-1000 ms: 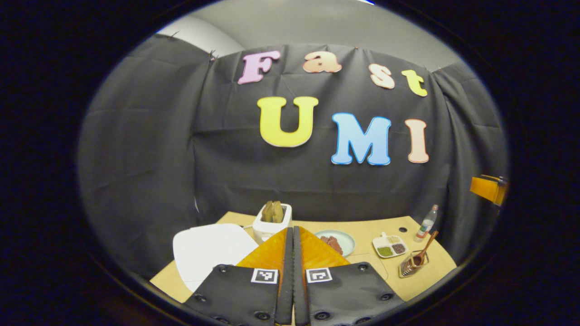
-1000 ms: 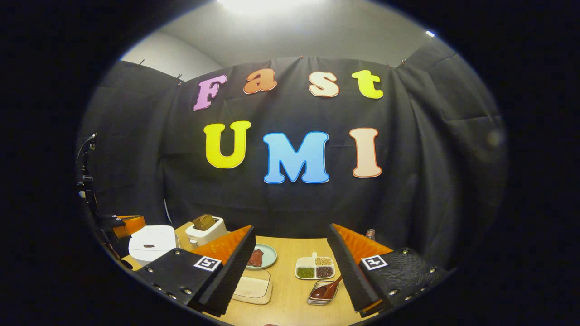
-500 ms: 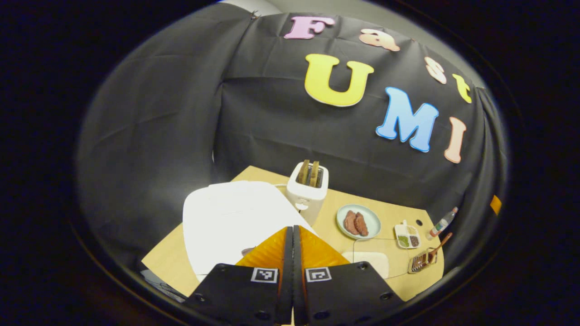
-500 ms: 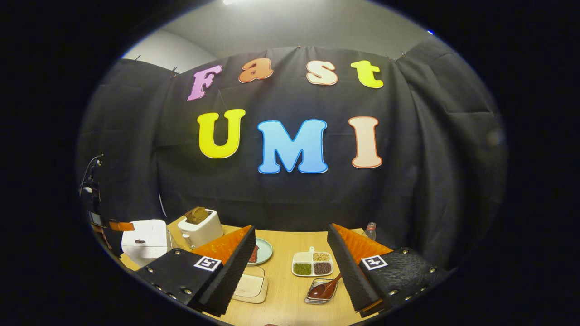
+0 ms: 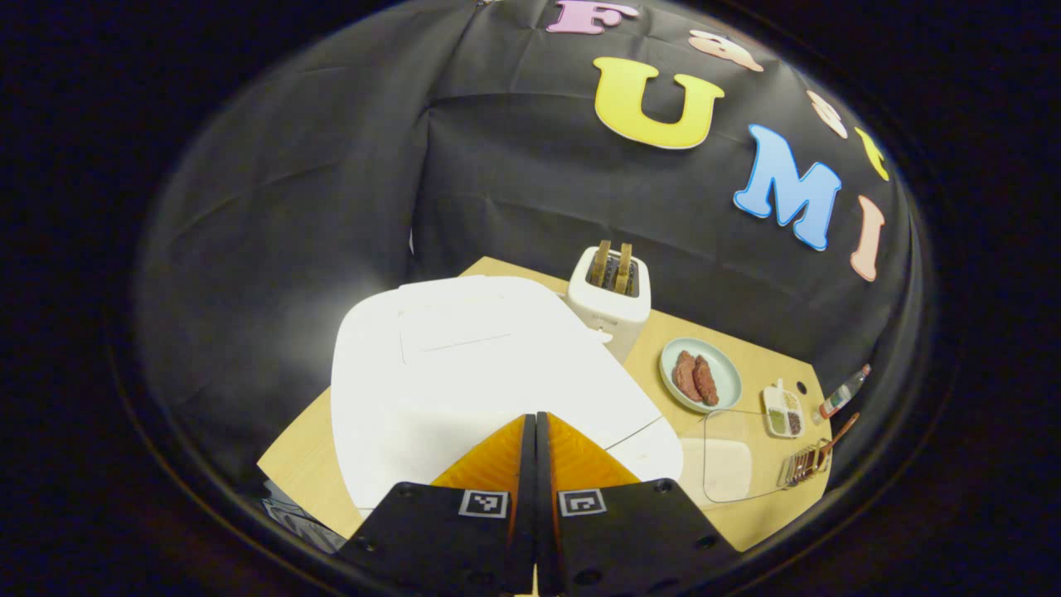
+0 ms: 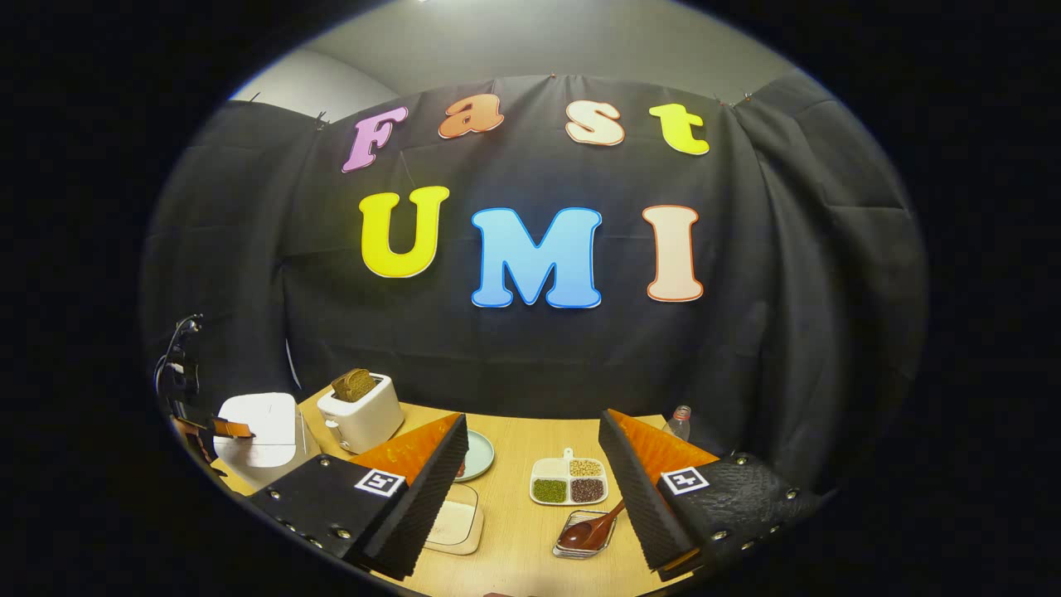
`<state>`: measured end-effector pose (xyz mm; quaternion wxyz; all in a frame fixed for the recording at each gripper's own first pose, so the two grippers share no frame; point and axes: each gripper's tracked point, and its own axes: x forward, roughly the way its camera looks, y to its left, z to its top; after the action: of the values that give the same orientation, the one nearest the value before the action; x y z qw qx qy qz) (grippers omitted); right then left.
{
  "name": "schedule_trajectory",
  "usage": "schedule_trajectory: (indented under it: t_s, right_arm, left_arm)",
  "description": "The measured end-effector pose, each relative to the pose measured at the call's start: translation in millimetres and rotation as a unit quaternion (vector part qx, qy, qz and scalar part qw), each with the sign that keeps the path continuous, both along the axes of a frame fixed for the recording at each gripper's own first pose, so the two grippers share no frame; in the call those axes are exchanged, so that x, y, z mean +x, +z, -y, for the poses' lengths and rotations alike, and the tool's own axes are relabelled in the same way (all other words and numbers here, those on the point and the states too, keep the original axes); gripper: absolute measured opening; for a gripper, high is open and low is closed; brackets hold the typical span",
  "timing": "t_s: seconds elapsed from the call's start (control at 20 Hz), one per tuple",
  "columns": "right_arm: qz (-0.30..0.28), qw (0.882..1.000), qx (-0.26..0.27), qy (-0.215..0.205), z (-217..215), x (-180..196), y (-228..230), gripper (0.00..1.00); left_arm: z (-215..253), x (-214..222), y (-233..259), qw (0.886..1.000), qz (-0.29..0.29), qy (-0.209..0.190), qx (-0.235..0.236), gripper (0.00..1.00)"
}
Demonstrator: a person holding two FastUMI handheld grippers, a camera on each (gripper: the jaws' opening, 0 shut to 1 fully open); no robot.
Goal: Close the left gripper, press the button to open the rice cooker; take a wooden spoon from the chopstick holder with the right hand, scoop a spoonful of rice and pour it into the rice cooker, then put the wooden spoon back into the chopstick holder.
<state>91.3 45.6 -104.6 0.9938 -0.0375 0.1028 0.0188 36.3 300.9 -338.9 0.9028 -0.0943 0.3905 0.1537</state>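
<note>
The white rice cooker (image 5: 464,373) sits with its lid down, right under my left gripper (image 5: 535,417). That gripper is shut with nothing between its fingers, and its tips rest over the cooker's front edge, covering the button. In the right gripper view the cooker (image 6: 261,427) stands at far left with the left gripper's orange fingers (image 6: 230,428) against its front. My right gripper (image 6: 532,417) hangs open above the table. The wooden spoon (image 6: 593,529) lies in the chopstick holder (image 6: 574,547), just below and between the fingers. A clear box of rice (image 6: 456,522) sits beside the left finger.
On the wooden table (image 6: 514,547) stand a white toaster (image 5: 609,294) with bread, a plate of meat (image 5: 700,377), a divided dish of beans (image 6: 568,485) and a small bottle (image 6: 678,423). The black cloth wall closes the back and both sides.
My left gripper has dropped and tilted down towards the rice cooker, which now looms much larger; its dark button has slid behind the fingertips. The right gripper has hardly moved.
</note>
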Motion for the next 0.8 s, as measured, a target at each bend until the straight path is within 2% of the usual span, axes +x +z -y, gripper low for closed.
schedule_trajectory:
  t_s: [0.2, 0.3, 0.45, 0.5, 0.55, 0.6, 0.65, 0.8]
  right_arm:
    - [0.000, 1.000, -0.001, 0.000, 0, 0, 0, 0.97]
    - [0.001, 1.000, -0.003, 0.001, 0, -2, 1, 0.97]
    - [0.002, 1.000, -0.008, 0.003, 0, -5, 0, 0.97]
    - [0.002, 1.000, -0.009, 0.003, 1, -6, 1, 0.97]
    - [0.004, 1.000, -0.008, 0.005, 1, -9, 1, 0.97]
    - [0.005, 1.000, -0.009, 0.004, 2, -10, 2, 0.97]
    - [0.007, 1.000, -0.009, 0.002, 4, -11, 3, 0.97]
    - [0.011, 1.000, 0.000, -0.003, 12, -15, 6, 0.97]
  left_arm:
    - [-3, 5, 18, 1.000, 0.020, -0.004, 0.010, 0.08]
    - [-7, 11, 50, 0.996, 0.062, -0.013, 0.059, 0.09]
    - [-14, 22, 129, 0.980, 0.139, 0.000, 0.142, 0.12]
    - [-6, 27, 152, 0.975, 0.165, -0.003, 0.146, 0.30]
    - [2, 31, 170, 0.971, 0.187, -0.004, 0.147, 0.41]
    - [15, 28, 187, 0.968, 0.207, -0.012, 0.138, 0.58]
    - [25, 26, 203, 0.964, 0.226, -0.016, 0.136, 0.67]
    - [56, 15, 238, 0.949, 0.277, -0.036, 0.146, 0.82]
